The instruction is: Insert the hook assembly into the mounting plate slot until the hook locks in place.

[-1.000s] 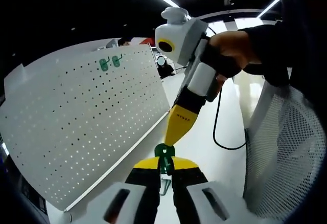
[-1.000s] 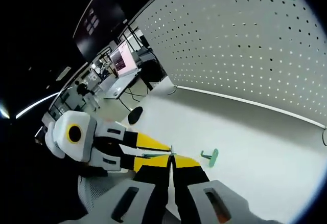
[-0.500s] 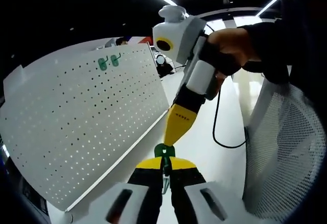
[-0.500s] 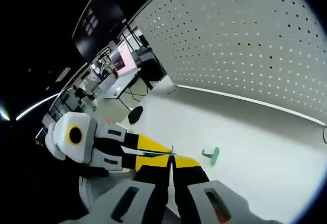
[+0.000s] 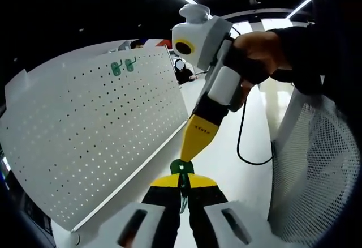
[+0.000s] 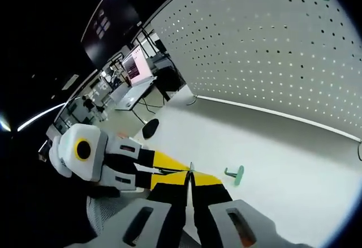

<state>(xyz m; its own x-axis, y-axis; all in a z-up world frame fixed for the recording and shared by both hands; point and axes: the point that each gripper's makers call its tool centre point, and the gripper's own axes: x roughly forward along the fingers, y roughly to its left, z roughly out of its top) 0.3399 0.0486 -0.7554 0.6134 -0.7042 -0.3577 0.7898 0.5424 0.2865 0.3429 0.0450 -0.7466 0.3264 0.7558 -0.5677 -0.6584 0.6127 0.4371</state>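
Change since a second ago: almost none. Both views have drifted slightly, which is the cameras moving; the two grippers remain tip to tip over the table, and the loose hook on the table lies where it did.

Left gripper: jaws together, clamped on a green hook piece whose flat green tab stands up between the yellow tips and whose thin metal part hangs down between the jaws. It also appears in the right gripper view, coming in from the left.

Right gripper: jaws together on something thin and metallic at the tips; what it is cannot be made out. In the left gripper view its yellow tip meets the green hook piece from above, held by a person's hand. Judged purpose: the two tools are brought together to fit the hook's parts before mounting.

Pegboard: white, perforated, standing at a lean at the back of the white table. This is taken for the mounting plate. Two green hooks already sit side by side near its top edge.

Spare green hook: lies on the table just beyond the right gripper's tips, apart from both tools.

Task state, as judged: insertion not yet begun; held piece well apart from the pegboard.

Also present: mesh chair back, black cable.
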